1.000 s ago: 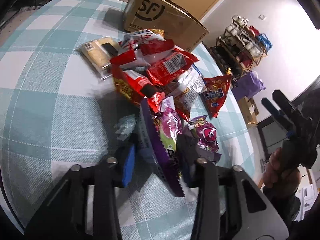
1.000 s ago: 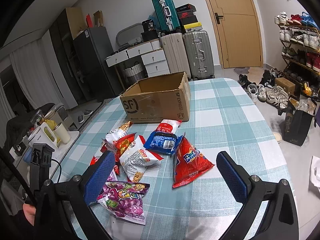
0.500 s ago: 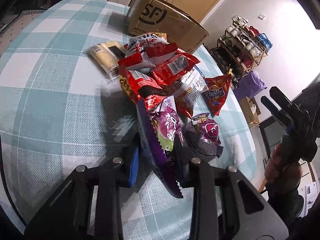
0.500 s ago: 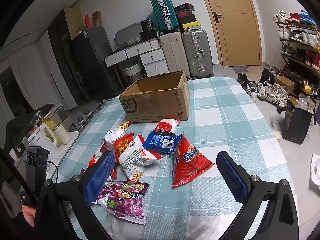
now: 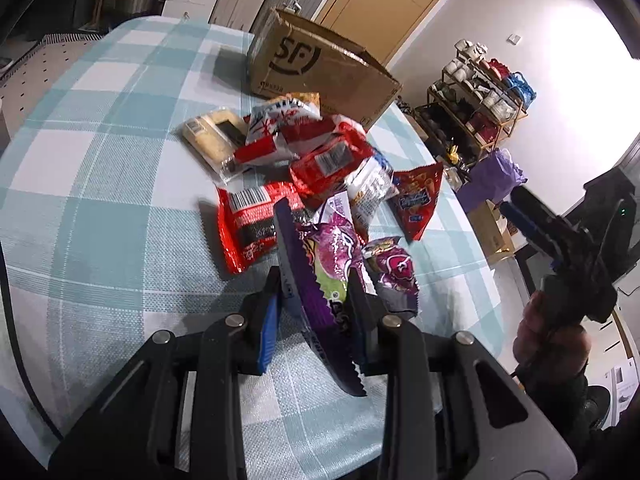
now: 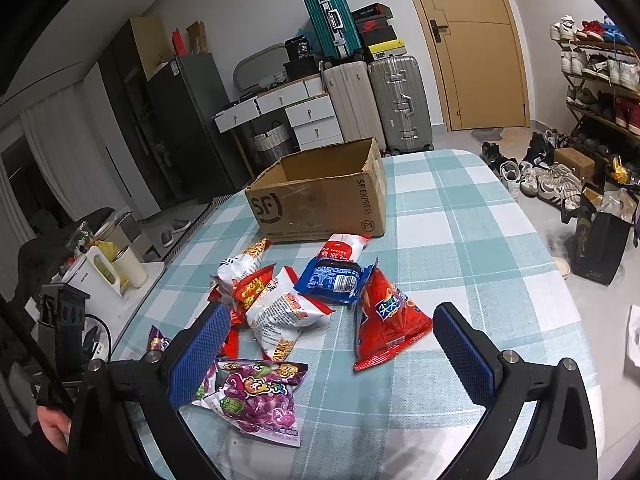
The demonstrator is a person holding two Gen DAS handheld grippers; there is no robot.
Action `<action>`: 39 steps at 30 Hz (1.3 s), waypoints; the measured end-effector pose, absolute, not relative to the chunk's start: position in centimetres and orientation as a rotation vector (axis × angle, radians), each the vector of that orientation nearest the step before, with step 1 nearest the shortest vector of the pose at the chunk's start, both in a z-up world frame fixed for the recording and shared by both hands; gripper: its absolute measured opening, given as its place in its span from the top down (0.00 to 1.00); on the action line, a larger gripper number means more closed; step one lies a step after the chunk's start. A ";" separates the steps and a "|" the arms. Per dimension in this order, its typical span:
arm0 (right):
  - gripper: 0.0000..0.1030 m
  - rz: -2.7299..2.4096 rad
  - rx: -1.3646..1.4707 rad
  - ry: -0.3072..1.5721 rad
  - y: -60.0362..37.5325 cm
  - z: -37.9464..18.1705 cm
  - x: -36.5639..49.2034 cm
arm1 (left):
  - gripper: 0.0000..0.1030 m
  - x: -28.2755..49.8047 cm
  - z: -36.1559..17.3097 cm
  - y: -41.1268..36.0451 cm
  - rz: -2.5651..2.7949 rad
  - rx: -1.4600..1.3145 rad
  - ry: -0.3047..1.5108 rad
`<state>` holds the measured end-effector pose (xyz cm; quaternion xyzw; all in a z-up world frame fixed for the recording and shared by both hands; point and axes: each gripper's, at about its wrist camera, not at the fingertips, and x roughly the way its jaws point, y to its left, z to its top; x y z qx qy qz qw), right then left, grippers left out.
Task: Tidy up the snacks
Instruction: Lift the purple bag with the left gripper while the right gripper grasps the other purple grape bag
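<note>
our left gripper clamps the purple crinkly grape-candy bag, seemingly lifted edge-up off the teal checked tablecloth, while our right gripper hangs released.

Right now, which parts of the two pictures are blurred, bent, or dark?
Left wrist view: the purple snack bag between the fingers is soft with blur, the cardboard box looks bent by the fisheye. Right wrist view: sharp overall, corners black, door edges curved.
</note>
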<state>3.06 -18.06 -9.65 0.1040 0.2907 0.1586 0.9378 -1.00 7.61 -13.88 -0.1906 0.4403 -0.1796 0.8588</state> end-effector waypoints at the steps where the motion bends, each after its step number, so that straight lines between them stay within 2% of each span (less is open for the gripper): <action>1: 0.00 0.327 0.215 0.598 -18.0 -9.7 3.1 | 0.74 -1.2 -13.6 7.8 -0.378 -0.401 0.917; 14: 0.00 0.411 0.209 0.655 -15.6 -11.3 3.0 | 0.74 -2.5 -9.7 10.2 -0.352 -0.404 0.825; 39: 0.00 0.534 0.204 0.843 -10.0 -17.7 5.1 | 0.74 -4.0 -6.2 12.4 -0.325 -0.429 0.749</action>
